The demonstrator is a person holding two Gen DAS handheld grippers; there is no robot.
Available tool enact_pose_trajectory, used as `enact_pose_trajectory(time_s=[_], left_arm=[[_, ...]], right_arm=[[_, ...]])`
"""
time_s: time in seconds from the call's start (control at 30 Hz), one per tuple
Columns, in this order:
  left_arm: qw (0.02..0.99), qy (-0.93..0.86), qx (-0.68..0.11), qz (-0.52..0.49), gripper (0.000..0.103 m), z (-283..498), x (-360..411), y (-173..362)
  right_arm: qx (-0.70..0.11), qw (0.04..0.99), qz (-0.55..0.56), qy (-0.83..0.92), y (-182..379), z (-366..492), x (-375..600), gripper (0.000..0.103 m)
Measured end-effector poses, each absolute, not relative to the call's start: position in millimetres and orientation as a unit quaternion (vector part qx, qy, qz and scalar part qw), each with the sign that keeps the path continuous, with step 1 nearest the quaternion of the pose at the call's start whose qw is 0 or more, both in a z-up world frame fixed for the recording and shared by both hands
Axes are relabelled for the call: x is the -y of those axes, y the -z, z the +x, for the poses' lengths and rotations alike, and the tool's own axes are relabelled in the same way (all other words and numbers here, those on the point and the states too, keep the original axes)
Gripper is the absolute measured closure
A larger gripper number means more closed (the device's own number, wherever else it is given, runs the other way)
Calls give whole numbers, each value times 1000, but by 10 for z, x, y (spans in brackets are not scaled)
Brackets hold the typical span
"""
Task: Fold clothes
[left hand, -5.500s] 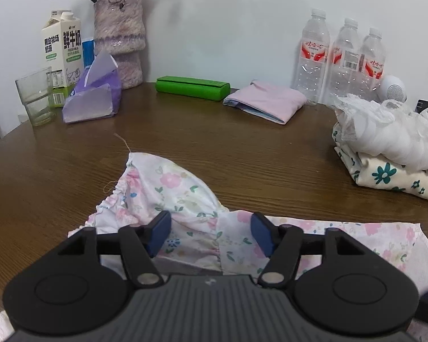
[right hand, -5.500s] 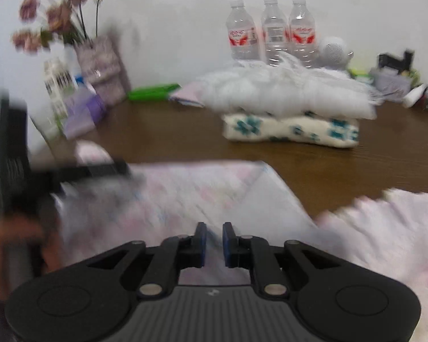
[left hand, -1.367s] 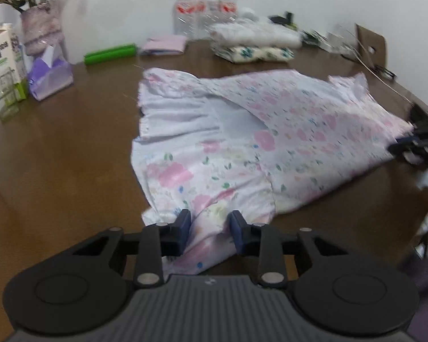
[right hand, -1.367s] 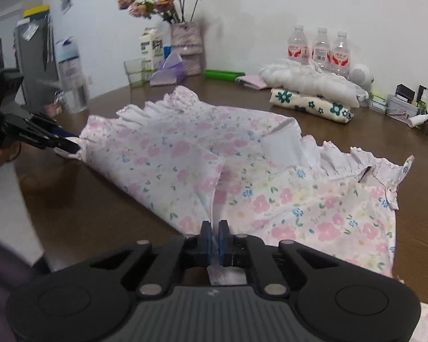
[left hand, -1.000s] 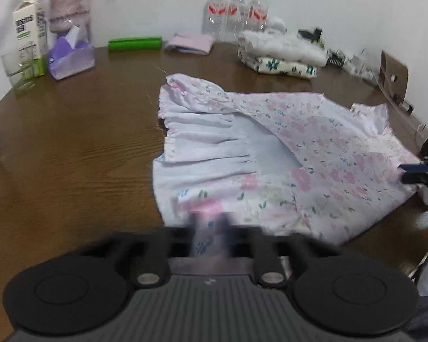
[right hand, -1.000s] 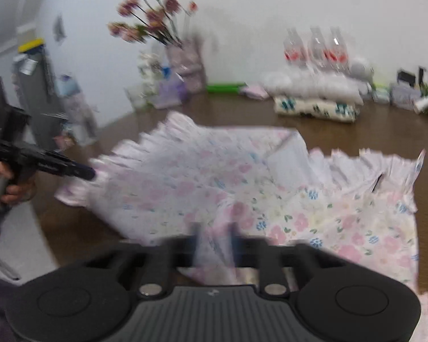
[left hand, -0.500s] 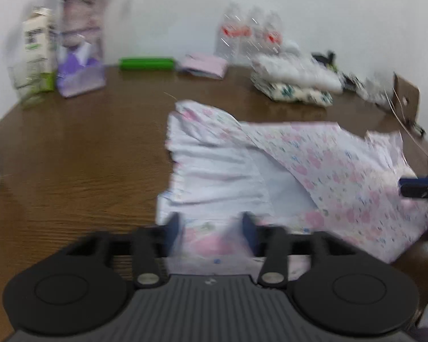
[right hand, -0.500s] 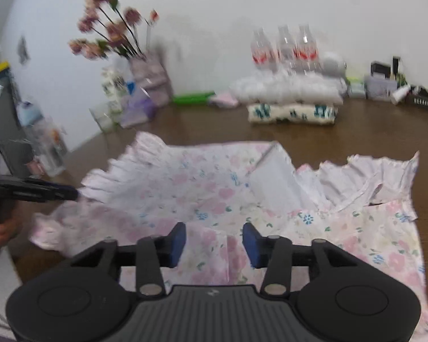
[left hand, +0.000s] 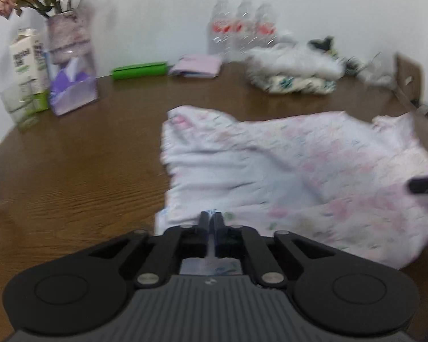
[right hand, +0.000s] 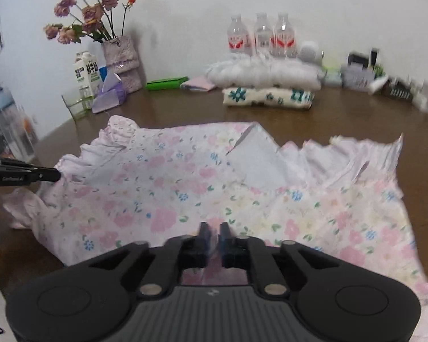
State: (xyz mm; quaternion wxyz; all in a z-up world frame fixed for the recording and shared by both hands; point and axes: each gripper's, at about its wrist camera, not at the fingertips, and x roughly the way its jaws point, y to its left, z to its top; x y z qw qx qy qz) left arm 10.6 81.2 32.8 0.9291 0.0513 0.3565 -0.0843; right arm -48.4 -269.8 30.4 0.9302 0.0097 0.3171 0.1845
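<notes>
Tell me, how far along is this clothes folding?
Done: two folded garments sit stacked at the back, a fluffy white one on a teal-flowered one, with a small folded pink cloth nearby. In hand: the floral dress lies spread on the table, one flap turned over; the left gripper and right gripper have just closed on its near hem. Left: the main folds.

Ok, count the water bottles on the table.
3. The water bottles stand side by side in a row against the back wall, behind the stack of folded clothes; that stack hides their bases, and could hide others.
</notes>
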Motion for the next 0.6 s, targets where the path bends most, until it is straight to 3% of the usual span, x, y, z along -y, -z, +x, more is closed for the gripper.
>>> enact_pose_trajectory(time_s=[0.2,0.4,0.6], left_arm=[[949,151,-277,22,93,-460,-777,-715],[924,162,-327,112,89,-574,-85,-235],[925,150,-339,79,79,-567,-304,-147]], right_arm=[[-269,922,-25,-277,-486,-719,2586,90],[-303,914,-51,-266,-152,-702,2439,95],[-293,928,-26,-228,-136,-934,2832,87]])
